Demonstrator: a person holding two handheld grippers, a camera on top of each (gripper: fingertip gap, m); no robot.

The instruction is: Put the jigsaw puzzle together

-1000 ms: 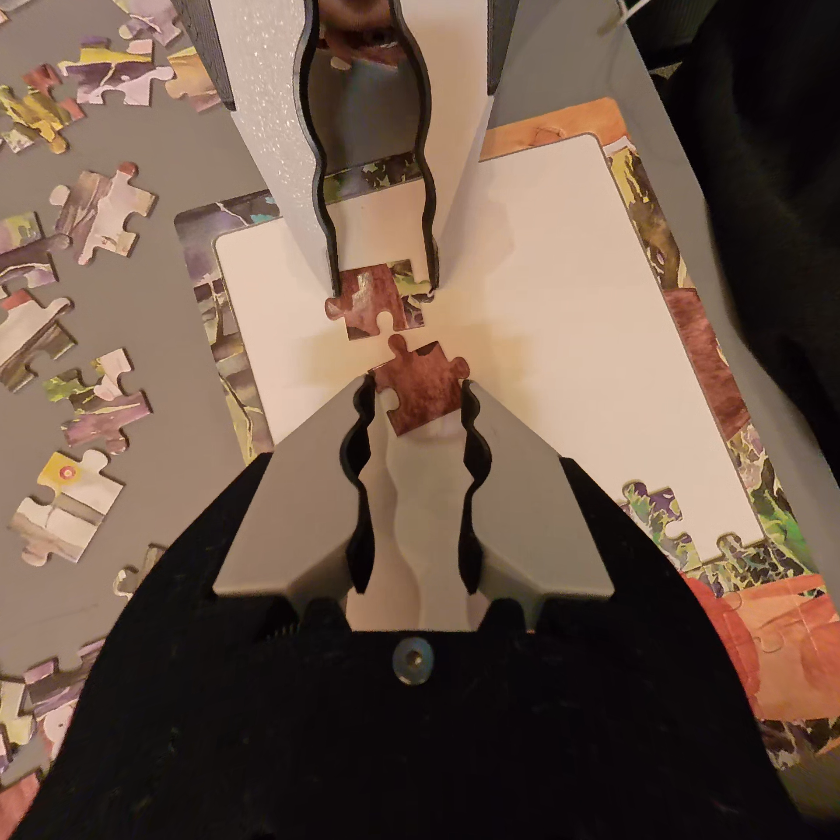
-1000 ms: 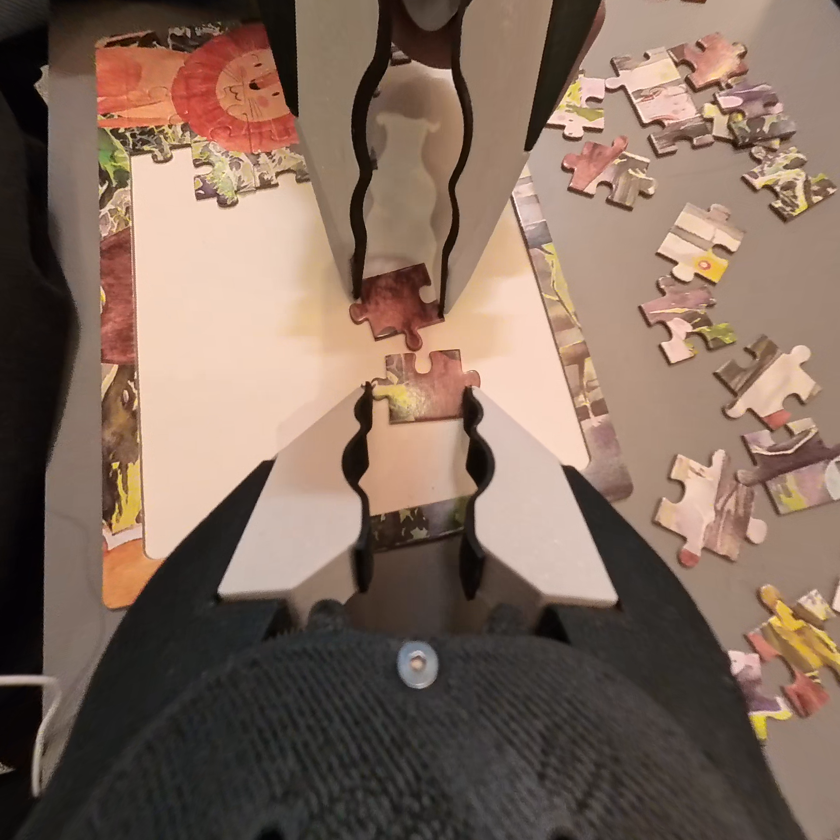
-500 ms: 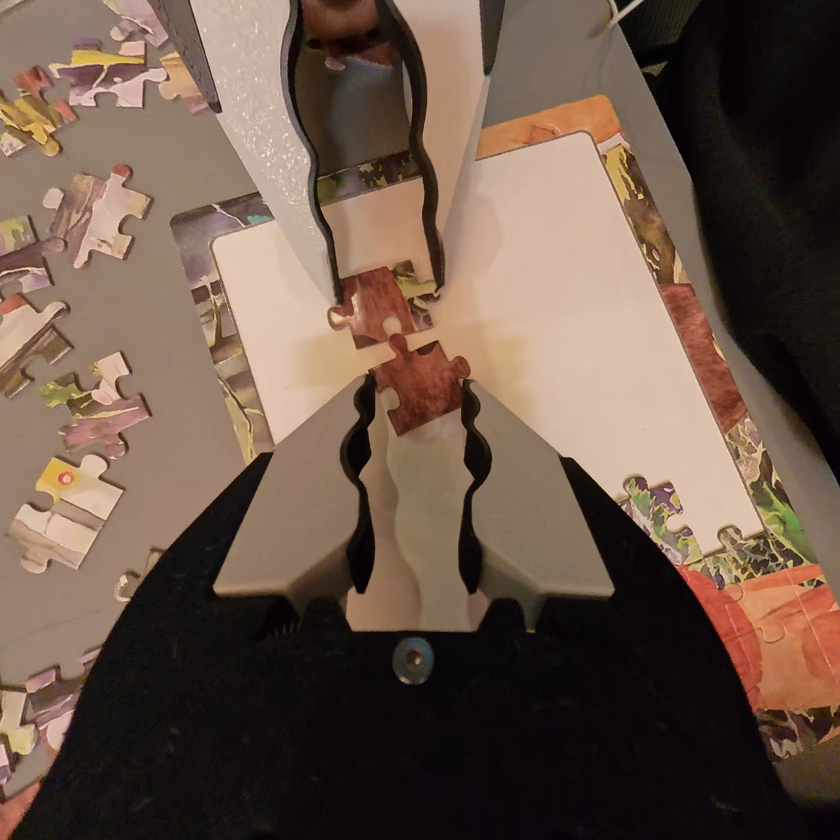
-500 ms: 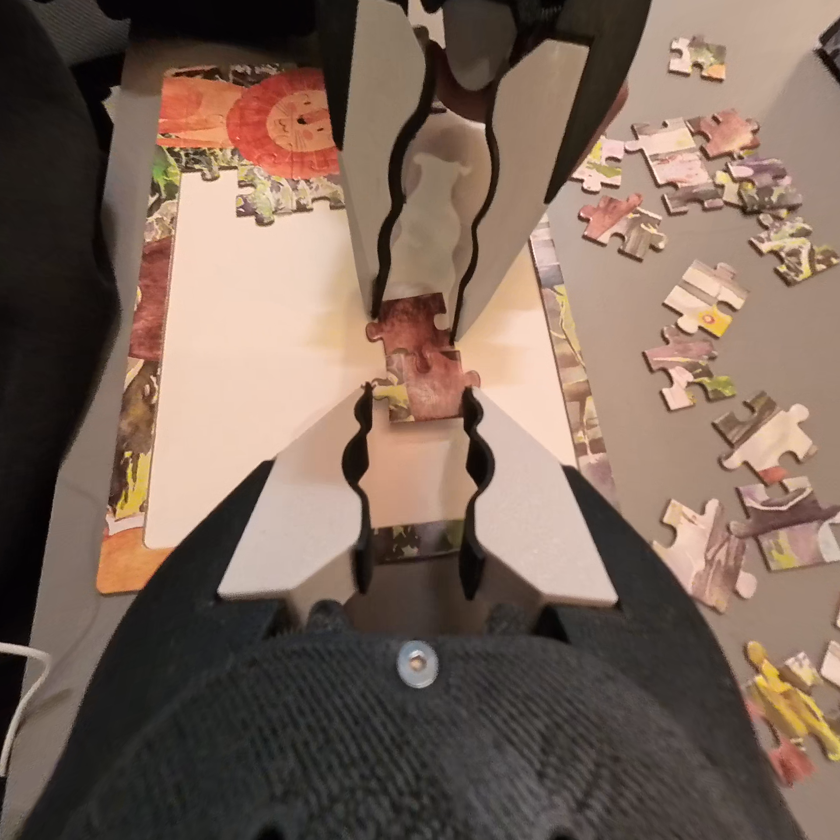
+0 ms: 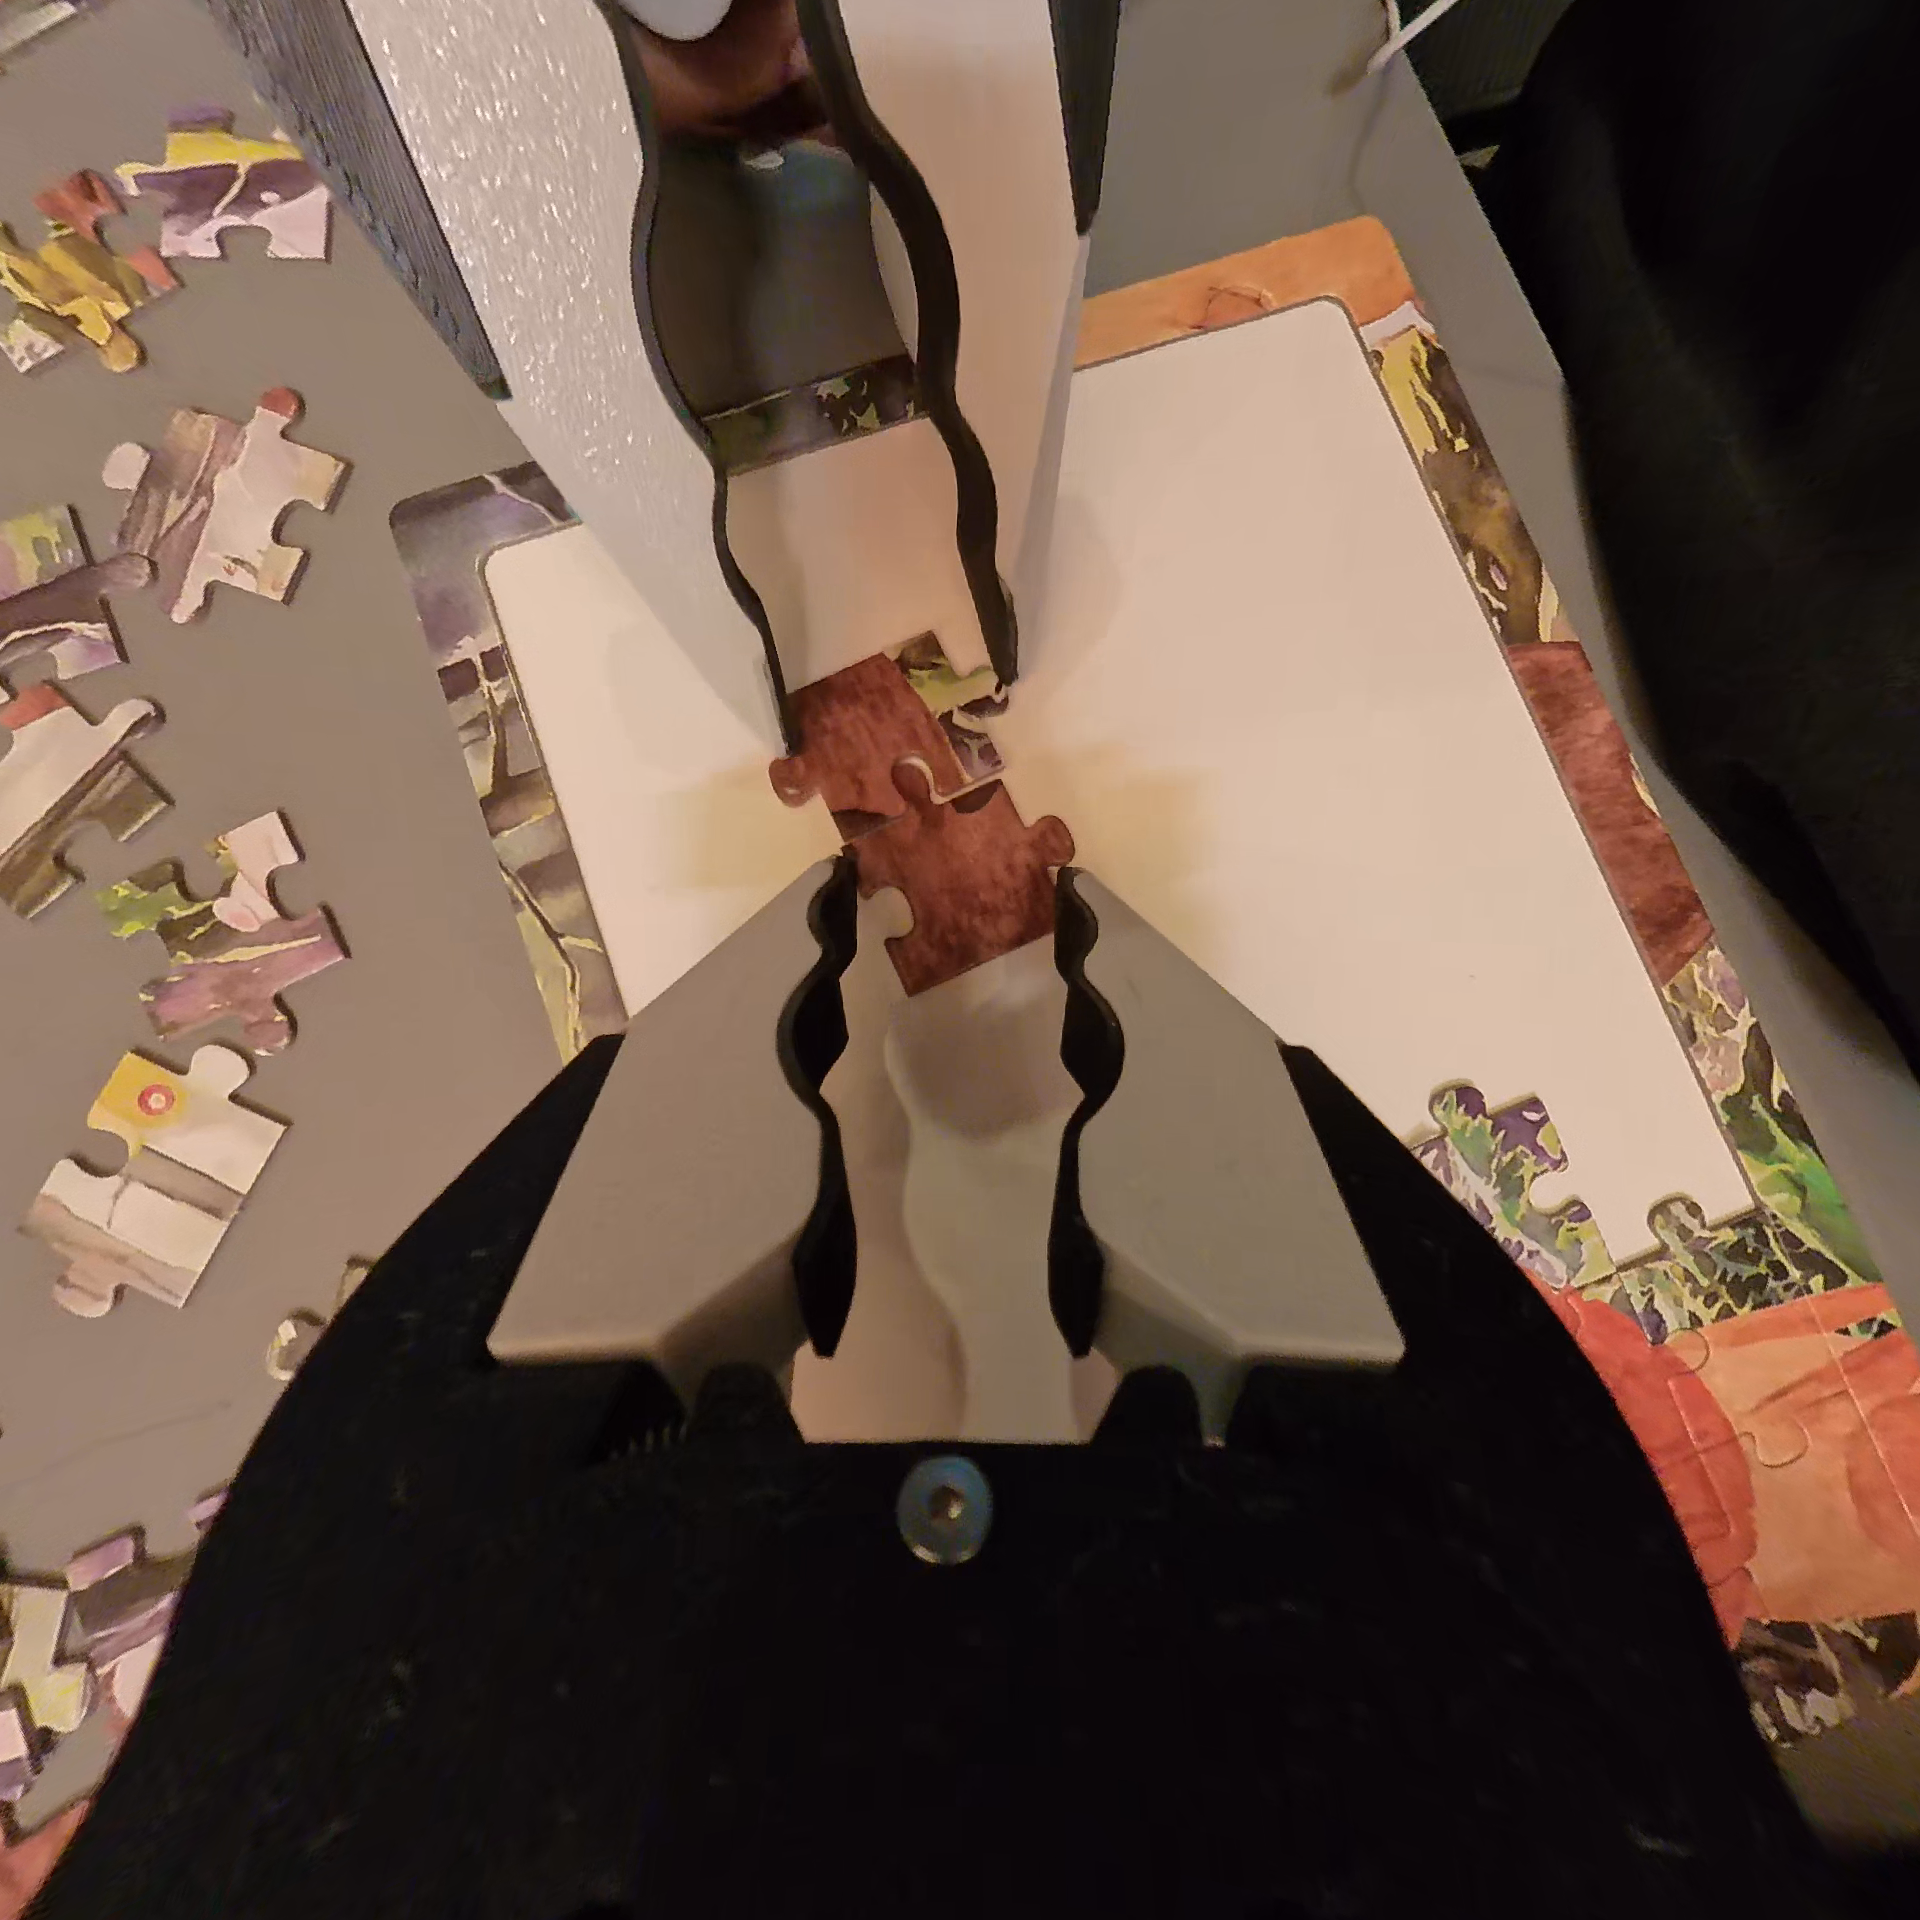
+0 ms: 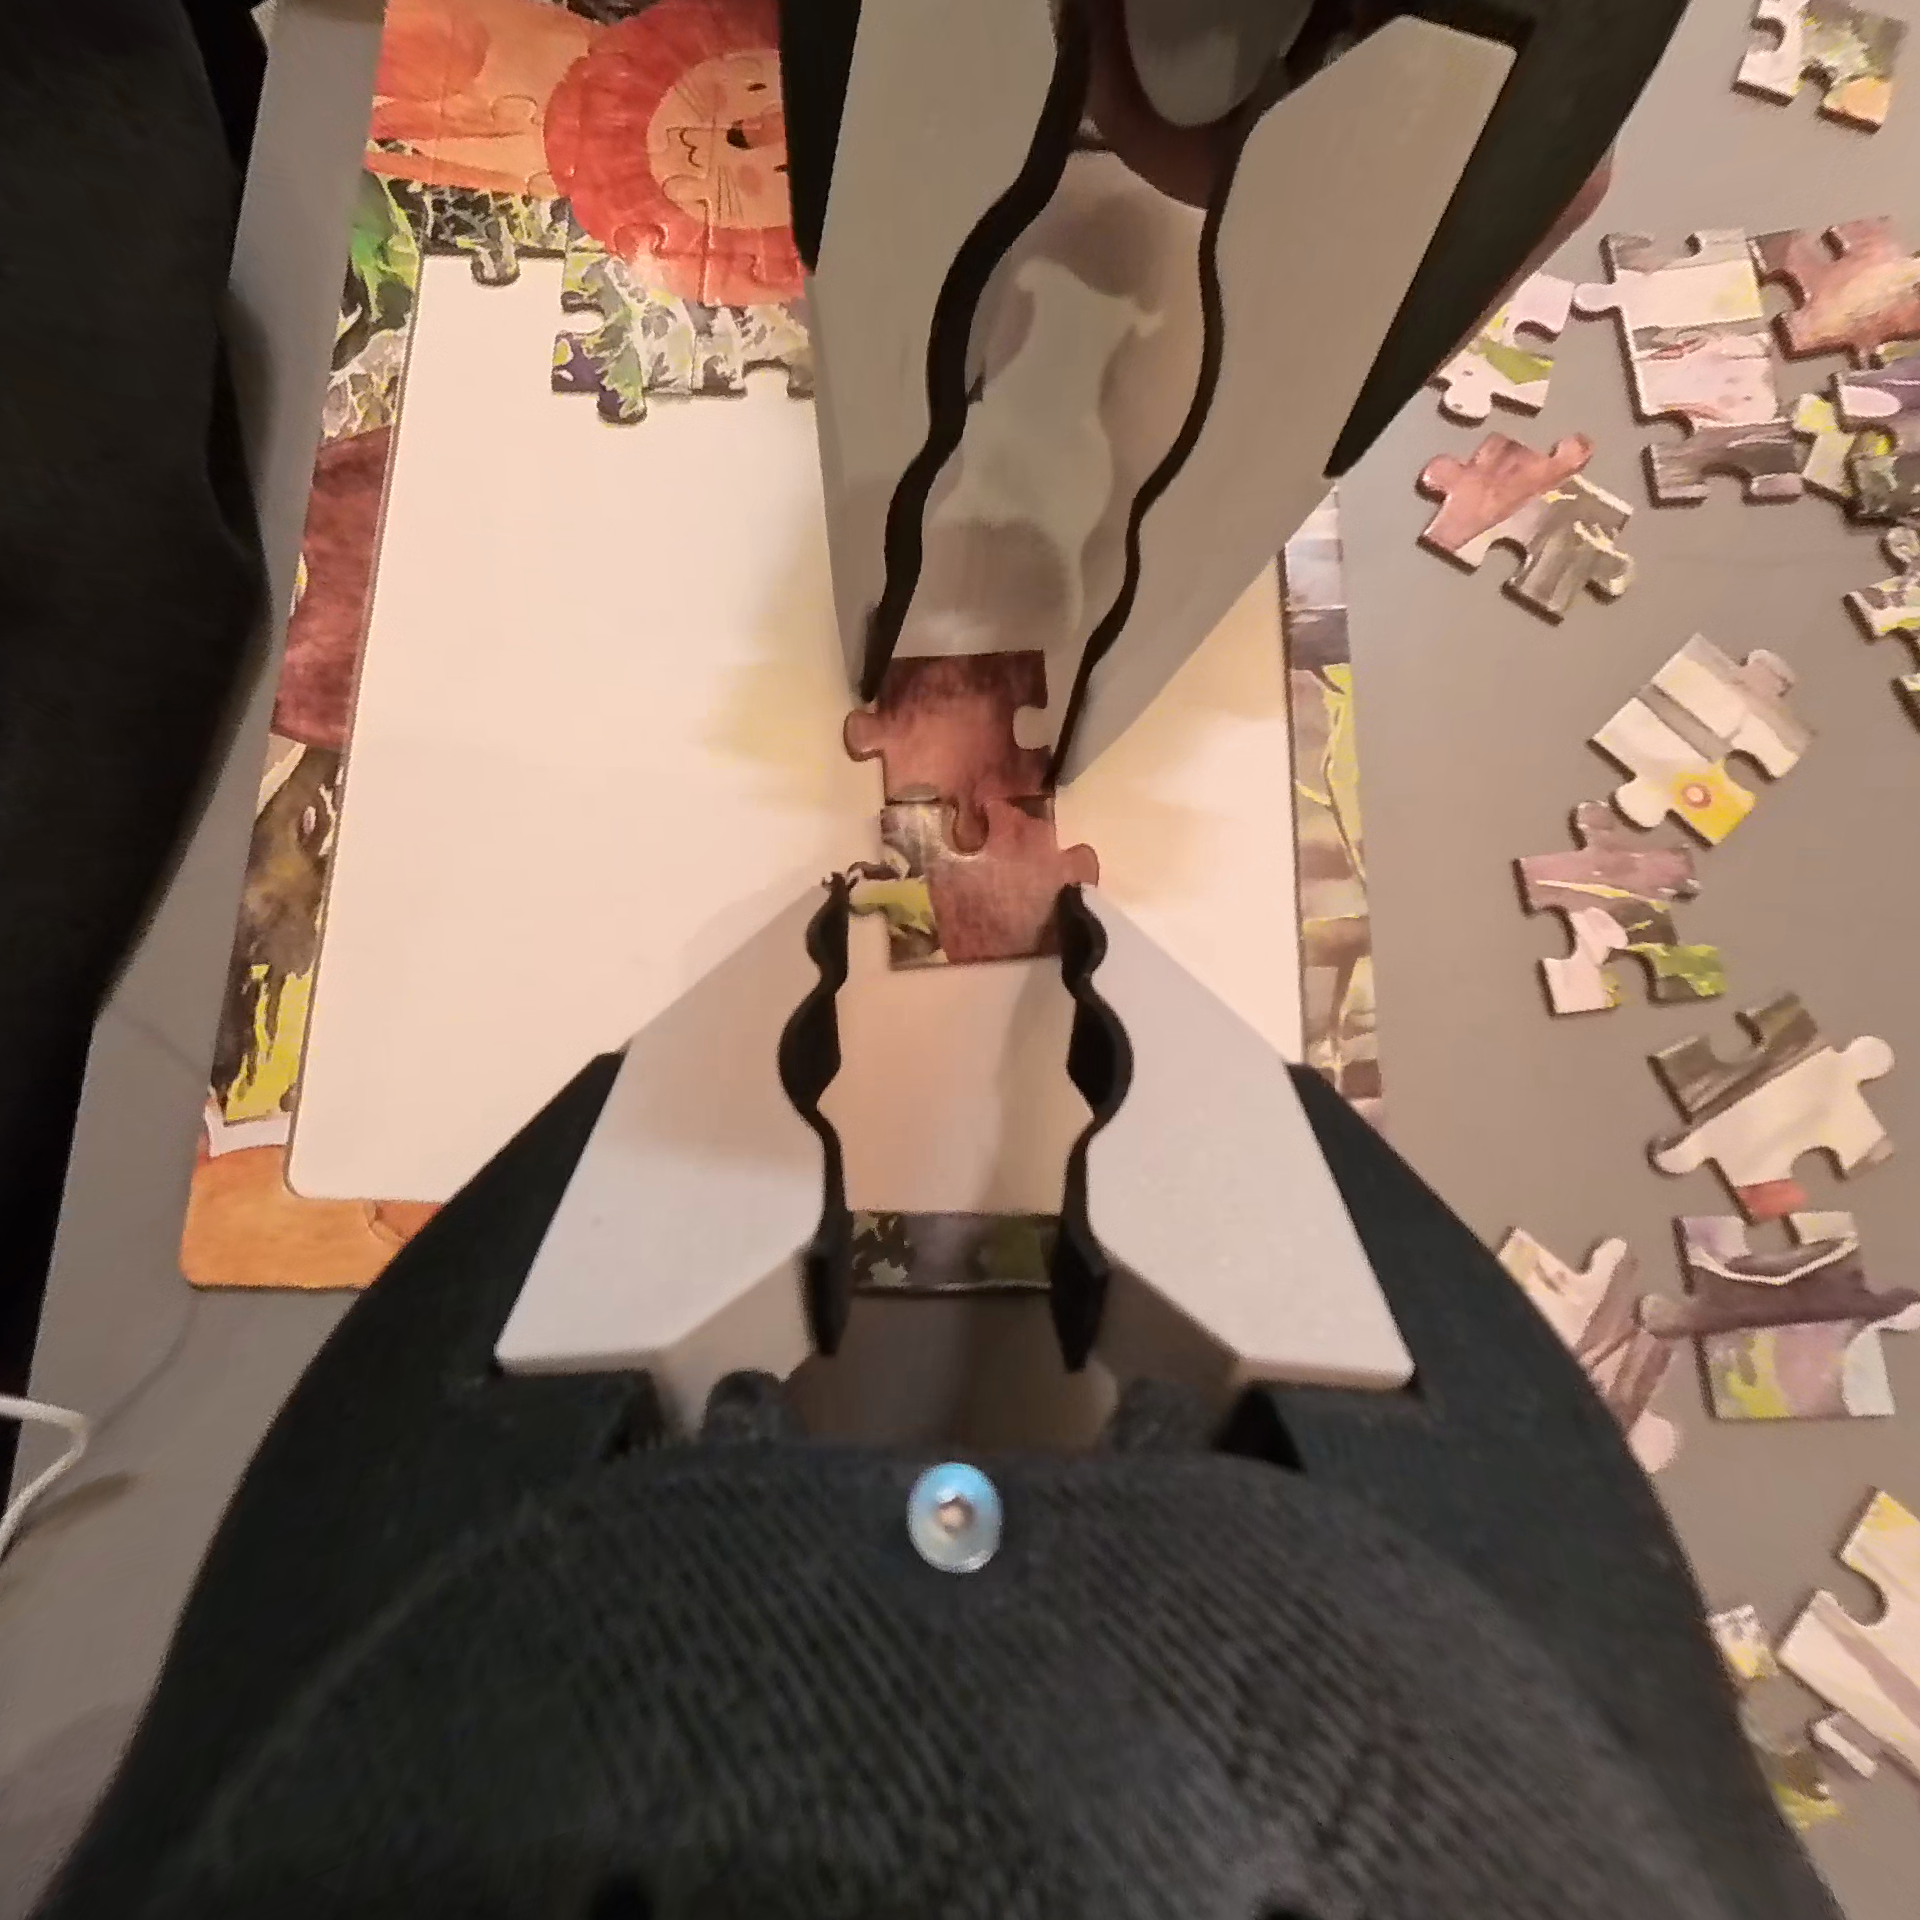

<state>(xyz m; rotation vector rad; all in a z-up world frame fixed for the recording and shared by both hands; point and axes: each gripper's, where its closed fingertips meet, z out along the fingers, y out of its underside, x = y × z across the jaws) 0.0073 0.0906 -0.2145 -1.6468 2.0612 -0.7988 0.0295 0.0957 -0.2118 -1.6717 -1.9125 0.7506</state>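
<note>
While I hold two pieces over the white bed of the puzzle tray [image 5: 1299,727], the step in hand is joining them to each other, well before they go into the frame. Going left to right in my left wrist view: the loose pieces [image 5: 223,520] lie scattered on the grey table [image 5: 343,748] at the far left, well apart from the tray. Next comes the tray's left border, then its bare white middle, where the work is.

My left gripper [image 5: 956,894] is clamped on the brown piece [image 5: 966,883], fingertips closed on its two side edges. Just beyond it my right gripper [image 5: 894,696] comes in from the far side, its jaws pinching the brown-and-green piece [image 5: 883,727]. The brown piece's knob sits in the other's socket, and the two touch along that seam. In my right wrist view the same pair shows reversed: my right gripper [image 6: 956,904] grips the brown-and-green piece [image 6: 977,894] near me, and the brown piece [image 6: 961,717] is beyond it. The seam looks slightly stepped on one side, though blur there keeps me from being sure the knob is fully home.

Farther right, the assembled corner with the lion [image 5: 1662,1403] fills the tray's near right end.

Next, I judge, I need a gentle push together with both pieces kept level and square. If they tilt, the knob rides over the socket's edge instead of seating. Then I can lower the joined pair onto the tray and let go.
</note>
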